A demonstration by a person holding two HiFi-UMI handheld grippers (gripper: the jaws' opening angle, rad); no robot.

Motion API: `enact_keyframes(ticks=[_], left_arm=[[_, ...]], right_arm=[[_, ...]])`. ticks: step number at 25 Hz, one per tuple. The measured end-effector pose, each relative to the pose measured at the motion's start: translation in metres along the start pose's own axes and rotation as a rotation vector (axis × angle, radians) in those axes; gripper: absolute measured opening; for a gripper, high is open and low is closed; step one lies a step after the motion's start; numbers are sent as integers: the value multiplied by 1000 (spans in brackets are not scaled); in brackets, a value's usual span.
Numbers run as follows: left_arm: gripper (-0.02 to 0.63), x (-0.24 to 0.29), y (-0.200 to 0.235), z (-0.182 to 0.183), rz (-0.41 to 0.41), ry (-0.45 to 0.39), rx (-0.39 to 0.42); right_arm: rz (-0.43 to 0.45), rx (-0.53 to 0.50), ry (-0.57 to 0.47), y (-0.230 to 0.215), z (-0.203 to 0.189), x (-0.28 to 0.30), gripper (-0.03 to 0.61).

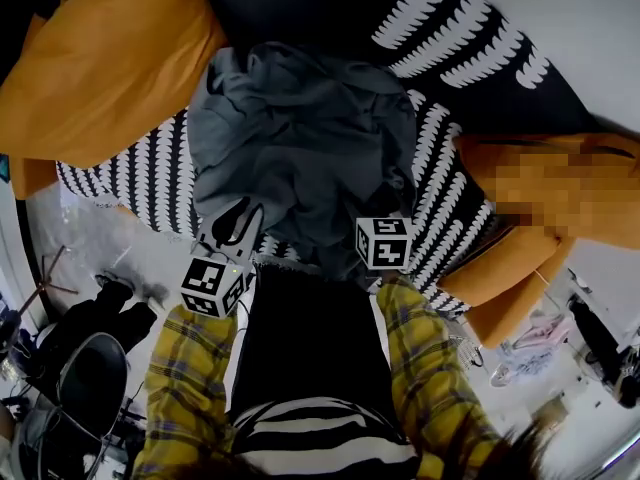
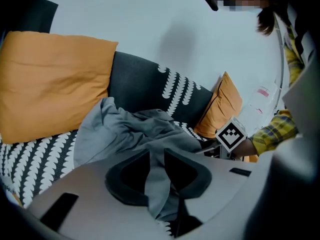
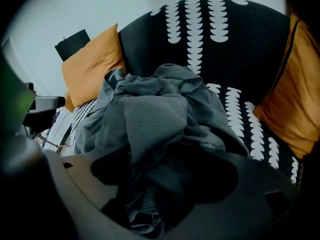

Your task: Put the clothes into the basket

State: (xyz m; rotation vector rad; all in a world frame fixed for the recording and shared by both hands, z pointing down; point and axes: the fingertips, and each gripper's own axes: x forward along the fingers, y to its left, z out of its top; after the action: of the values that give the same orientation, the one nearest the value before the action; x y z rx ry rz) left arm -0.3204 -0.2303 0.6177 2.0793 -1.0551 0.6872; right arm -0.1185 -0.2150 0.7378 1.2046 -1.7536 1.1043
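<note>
A heap of grey clothes (image 1: 300, 143) lies on the seat of a black sofa with white leaf print (image 1: 450, 38). My left gripper (image 1: 233, 225) reaches into the heap's near left edge. In the left gripper view a fold of the grey clothes (image 2: 130, 129) hangs down through the narrow gap of the left gripper (image 2: 157, 176), whose jaws stand slightly apart. My right gripper (image 1: 383, 240) dips into the heap's near right edge. In the right gripper view the right gripper (image 3: 160, 184) is wide open around bunched grey clothes (image 3: 160, 114), its tips hidden in the folds.
Orange cushions sit at the sofa's left (image 1: 100, 63) and right (image 1: 560, 193). The floor at lower left holds a dark round object (image 1: 90, 383), and small clutter (image 1: 530, 353) lies at lower right. The person's yellow plaid sleeves (image 1: 185, 368) fill the near foreground.
</note>
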Motion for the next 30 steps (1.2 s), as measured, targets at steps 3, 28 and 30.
enact_keyframes(ticks=[3,28,30], left_arm=[[83,12,-22,-1,8,26,-5],[115,-8,16,-5,5,-29,-25],[118,-15,10,-2,18,-51,-5]], right_arm=[[27,-2,32,-19,-10,-1,357],[99,-158,-21,56,3,9,133],[107,-168,-76,61,7,-4,129]])
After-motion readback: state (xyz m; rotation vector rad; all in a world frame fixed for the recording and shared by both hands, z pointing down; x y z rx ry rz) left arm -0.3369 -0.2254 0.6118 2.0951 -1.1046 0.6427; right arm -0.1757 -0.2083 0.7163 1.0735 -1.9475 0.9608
